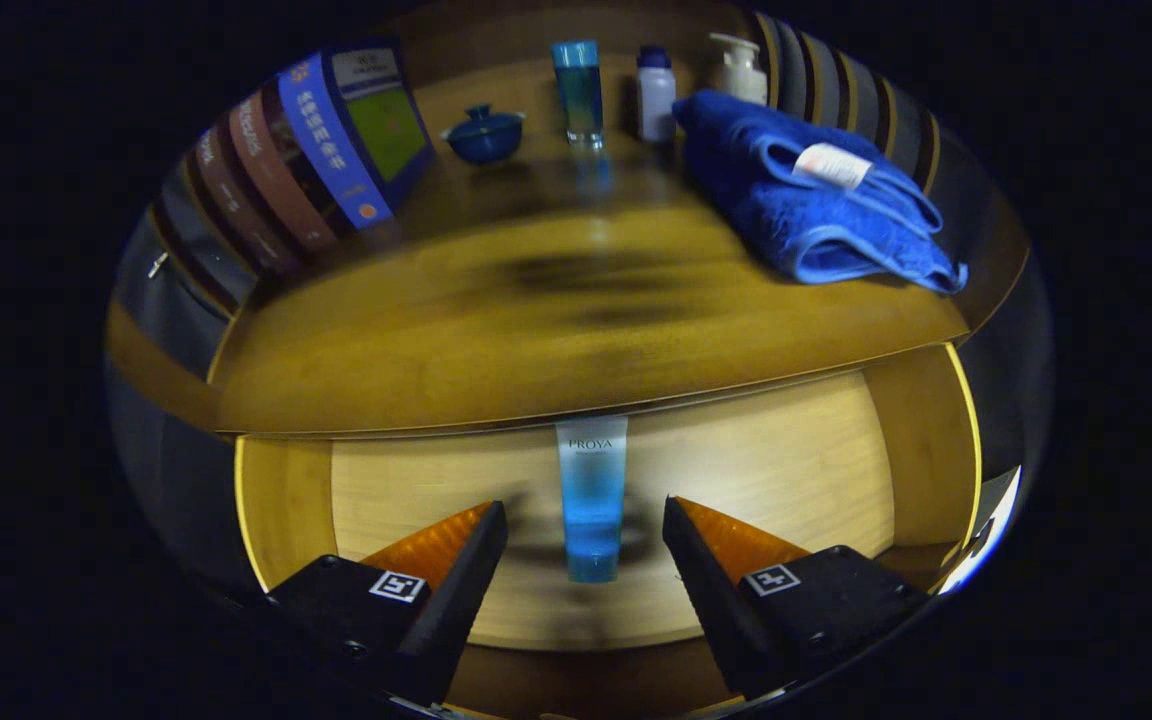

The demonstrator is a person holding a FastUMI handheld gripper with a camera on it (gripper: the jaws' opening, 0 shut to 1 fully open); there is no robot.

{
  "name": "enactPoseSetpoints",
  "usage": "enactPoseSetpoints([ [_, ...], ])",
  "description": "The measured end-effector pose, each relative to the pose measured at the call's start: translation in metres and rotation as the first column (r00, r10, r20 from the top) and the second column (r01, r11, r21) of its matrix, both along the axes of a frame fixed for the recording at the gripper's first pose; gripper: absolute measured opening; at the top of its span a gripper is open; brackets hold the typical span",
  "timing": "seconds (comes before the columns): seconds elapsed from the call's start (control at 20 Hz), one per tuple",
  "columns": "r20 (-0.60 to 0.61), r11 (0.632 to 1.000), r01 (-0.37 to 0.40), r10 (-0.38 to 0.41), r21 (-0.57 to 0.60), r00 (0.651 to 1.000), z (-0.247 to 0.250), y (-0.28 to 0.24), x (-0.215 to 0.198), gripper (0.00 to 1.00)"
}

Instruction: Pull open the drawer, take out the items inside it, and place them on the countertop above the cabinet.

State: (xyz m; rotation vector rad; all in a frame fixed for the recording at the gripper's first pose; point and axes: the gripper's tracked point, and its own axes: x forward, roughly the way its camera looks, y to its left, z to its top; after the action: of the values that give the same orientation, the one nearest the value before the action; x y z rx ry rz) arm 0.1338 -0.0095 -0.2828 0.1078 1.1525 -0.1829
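Note:
The drawer (796, 470) stands pulled open below the wooden countertop (536, 330). On its pale floor lies a blue tube (591, 498) with a white upper part, cap end toward me. My gripper (584, 512) hovers over the drawer, open, with the tube lying between the two fingertips and a gap on each side. Neither finger touches it.
On the countertop stand a row of books (306, 160) at the left, a small blue lidded bowl (484, 133), a tall blue bottle (578, 92), a white bottle (655, 95) and a pump bottle (737, 68) at the back. A folded blue towel (816, 200) lies at the right.

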Motion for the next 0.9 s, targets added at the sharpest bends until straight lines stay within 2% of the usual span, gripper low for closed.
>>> enactPoseSetpoints([
  [0.3,-0.157,1.000,0.026,-0.028,-0.015,0.987,-0.037,-0.006,-0.003,0.98],
  [0.4,-0.176,0.999,0.032,-0.035,-0.022,0.984,-0.042,-0.008,-0.003,0.98],
  [0.6,-0.176,1.000,0.024,-0.027,-0.020,0.984,-0.039,-0.009,-0.001,0.50],
  [0.9,-0.190,1.000,0.004,-0.005,-0.010,0.982,-0.039,-0.011,-0.007,0.42],
])
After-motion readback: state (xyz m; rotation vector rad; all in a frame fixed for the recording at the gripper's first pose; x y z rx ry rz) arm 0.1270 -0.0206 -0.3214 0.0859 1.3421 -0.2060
